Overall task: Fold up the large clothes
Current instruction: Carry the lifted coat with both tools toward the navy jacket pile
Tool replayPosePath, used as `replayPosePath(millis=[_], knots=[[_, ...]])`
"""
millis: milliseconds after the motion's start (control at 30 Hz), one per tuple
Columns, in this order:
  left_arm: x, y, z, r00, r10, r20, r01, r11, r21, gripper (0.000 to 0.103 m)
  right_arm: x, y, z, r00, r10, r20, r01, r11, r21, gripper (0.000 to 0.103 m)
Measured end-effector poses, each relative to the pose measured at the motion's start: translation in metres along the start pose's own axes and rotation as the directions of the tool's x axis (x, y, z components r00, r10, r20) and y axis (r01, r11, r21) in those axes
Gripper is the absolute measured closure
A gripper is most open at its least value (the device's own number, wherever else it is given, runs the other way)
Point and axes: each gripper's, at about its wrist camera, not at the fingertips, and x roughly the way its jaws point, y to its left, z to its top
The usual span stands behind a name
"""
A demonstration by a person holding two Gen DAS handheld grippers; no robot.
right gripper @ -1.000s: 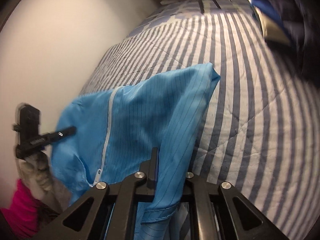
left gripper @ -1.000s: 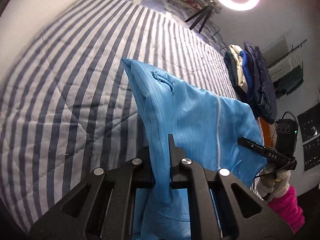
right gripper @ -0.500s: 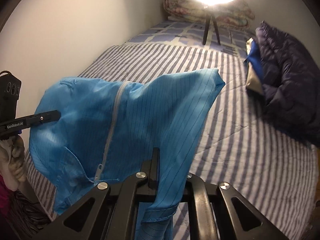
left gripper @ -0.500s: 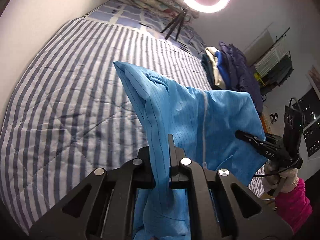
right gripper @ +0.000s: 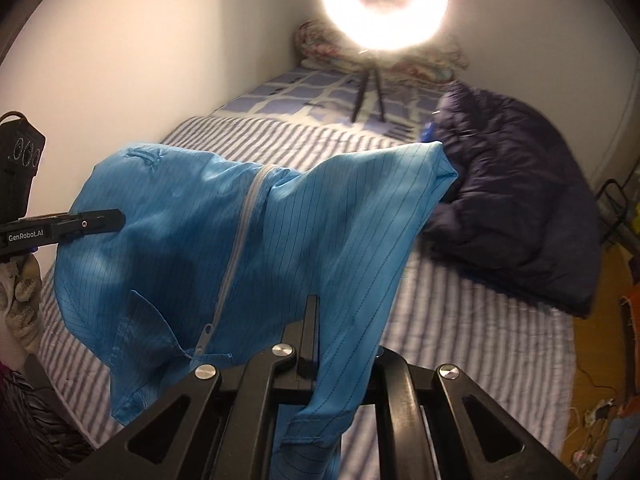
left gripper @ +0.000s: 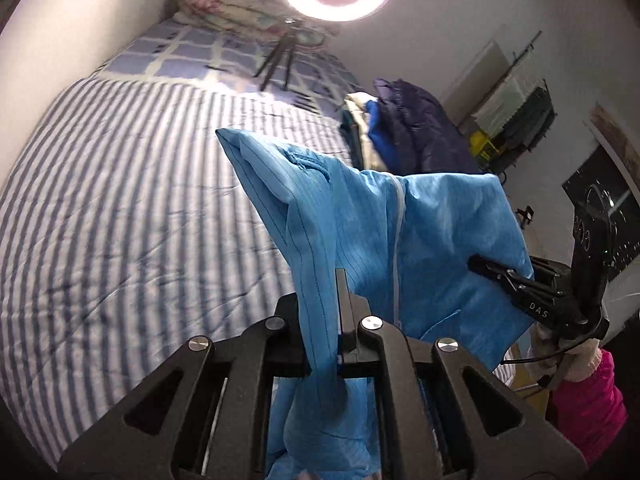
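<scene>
I've got the blue jacket (left gripper: 420, 240) up in the air over the striped quilt (left gripper: 120, 220), stretched between both tools. Thin, smooth woven fabric with fine dark pinstripes and a pale grey zipper (right gripper: 236, 248) running down the front. My left gripper (left gripper: 338, 308) is clamped narrow on a bunched fold of it; cloth drapes over and down between the black fingers (left gripper: 342, 292). My right gripper (right gripper: 316, 332) is likewise pinched tight on the jacket, one sleeve-like end hanging below with a stitched hem. Between the two grips the cloth sags in soft folds, with one corner peaking to a point above the quilt.

Quilt is padded, blue-and-white stripes, stitched in diagonal lines, lightly wrinkled. Beyond the jacket, at the quilt's far end, a checked blue sheet (right gripper: 304, 92) and a floral bundle of bedding (left gripper: 236, 4). A round glowing ring light (right gripper: 384, 4) on a small black tripod stands there too. On the quilt beside the jacket's raised corner lies a puffy dark navy down coat (right gripper: 516, 200), quilted in ridges, part of a heap of clothes.
</scene>
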Motion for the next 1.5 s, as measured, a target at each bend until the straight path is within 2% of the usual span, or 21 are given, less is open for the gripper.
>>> replayPosePath(millis=[333, 500, 733, 1000, 1167, 1333, 1500], knots=[[0.043, -0.074, 0.039, 0.997, -0.072, -0.014, 0.073, 0.992, 0.106, 0.098, -0.037, -0.091, -0.003, 0.999, -0.034, 0.042, 0.028, 0.991, 0.128, 0.099], [0.067, -0.113, 0.079, 0.994, -0.114, 0.002, 0.112, 0.981, 0.156, 0.098, -0.056, -0.146, 0.013, 0.992, -0.096, 0.084, 0.08, 0.982, 0.172, 0.099], [0.119, -0.149, 0.15, 0.987, -0.156, 0.028, 0.149, 0.973, 0.177, 0.098, -0.059, -0.216, 0.055, 0.98, -0.154, 0.129, 0.124, 0.969, 0.215, 0.099], [0.193, -0.168, 0.242, 0.982, -0.178, 0.066, 0.162, 0.968, 0.194, 0.098, -0.012, -0.307, 0.127, 0.965, -0.22, 0.144, 0.177, 0.949, 0.263, 0.099], [0.239, -0.164, 0.277, 0.986, -0.146, 0.077, 0.131, 0.975, 0.18, 0.098, 0.034, -0.346, 0.161, 0.96, -0.252, 0.125, 0.211, 0.939, 0.273, 0.099], [0.289, -0.153, 0.293, 0.995, -0.076, 0.059, 0.066, 0.985, 0.162, 0.098, 0.078, -0.367, 0.164, 0.965, -0.252, 0.072, 0.223, 0.933, 0.282, 0.099], [0.331, -0.135, 0.293, 1.0, 0.006, 0.011, -0.007, 0.991, 0.133, 0.097, 0.123, -0.39, 0.164, 0.971, -0.24, 0.024, 0.221, 0.926, 0.305, 0.097]])
